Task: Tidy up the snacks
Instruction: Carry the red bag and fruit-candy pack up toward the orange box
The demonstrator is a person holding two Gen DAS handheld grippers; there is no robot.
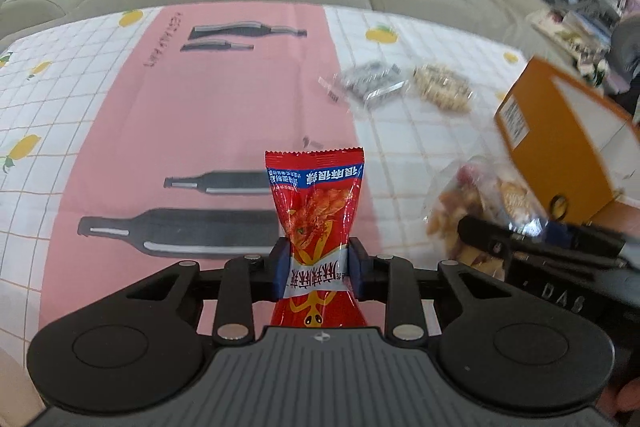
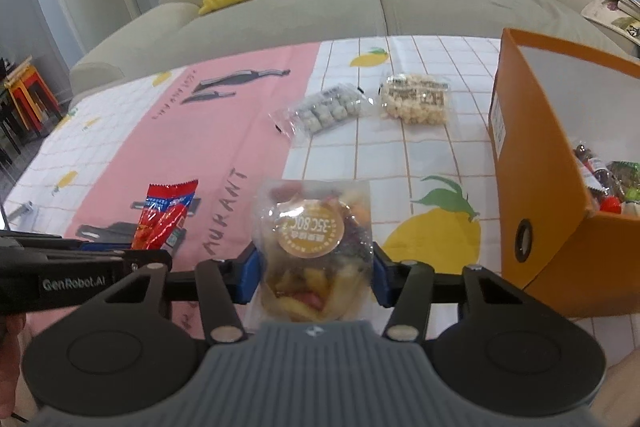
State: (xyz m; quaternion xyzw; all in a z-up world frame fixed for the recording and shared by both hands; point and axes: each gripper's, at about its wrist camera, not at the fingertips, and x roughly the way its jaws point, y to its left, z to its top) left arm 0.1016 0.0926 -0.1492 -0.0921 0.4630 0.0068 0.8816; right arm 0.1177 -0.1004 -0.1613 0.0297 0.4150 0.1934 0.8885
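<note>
My left gripper (image 1: pixel 320 263) is shut on a red snack packet (image 1: pixel 316 203), its blue pads pinching the packet's lower half so it stands upright above the pink cloth. The right wrist view shows the same red packet (image 2: pixel 164 219) at the left. My right gripper (image 2: pixel 316 275) has a clear bag of mixed dried snacks (image 2: pixel 312 227) with a round gold label between its blue pads, which touch both sides of the bag. An open orange box (image 2: pixel 536 167) stands just to the right, with several snacks inside. In the left wrist view the orange box (image 1: pixel 560 147) is at the far right.
Further back on the lemon-print tablecloth (image 2: pixel 400 163) lie a clear pack of grey balls (image 2: pixel 328 111) and a pack of pale puffs (image 2: pixel 416 99). A beige sofa (image 2: pixel 360 11) with yellow and blue cushions runs along the table's far edge. Coloured stools (image 2: pixel 24 87) stand at the left.
</note>
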